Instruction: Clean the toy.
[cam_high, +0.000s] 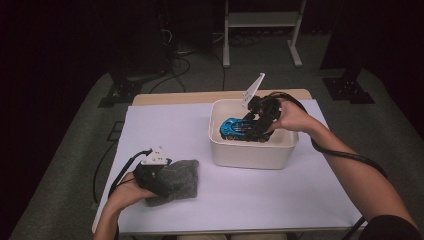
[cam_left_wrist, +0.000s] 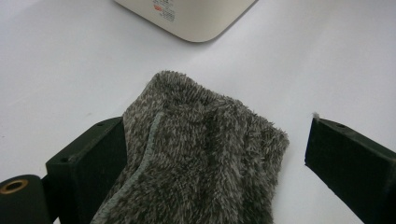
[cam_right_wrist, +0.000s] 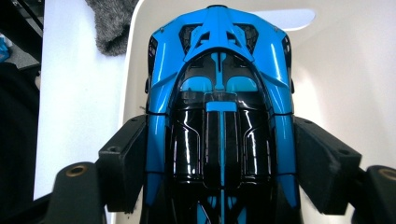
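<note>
The job in hand looks like packing things into the cream, round-cornered plastic tub (cam_high: 252, 155) on the white-covered table (cam_high: 240, 200), and the step under way is setting down the glossy blue and black toy sports car (cam_high: 239, 128). The right gripper (cam_high: 260, 117) pinches the car across its flanks, both black pads pressed against the blue sides in the right gripper view, with the car (cam_right_wrist: 219, 107) nose-first inside the tub, close above its floor as far as I can judge. The right forearm reaches in from the lower right, the hand cocked over the tub's far rim so the gripper slants down and leftward into it.

Next, I'd say, the car needs lowering until its wheels rest on the bottom, then the jaws spread and lift clear without dragging it.

The left gripper (cam_high: 162, 182) rests low at the near left, jaws spread around the fuzzy grey knitted cloth (cam_left_wrist: 196, 154); one pad touches the cloth, the other stands apart from it.
</note>
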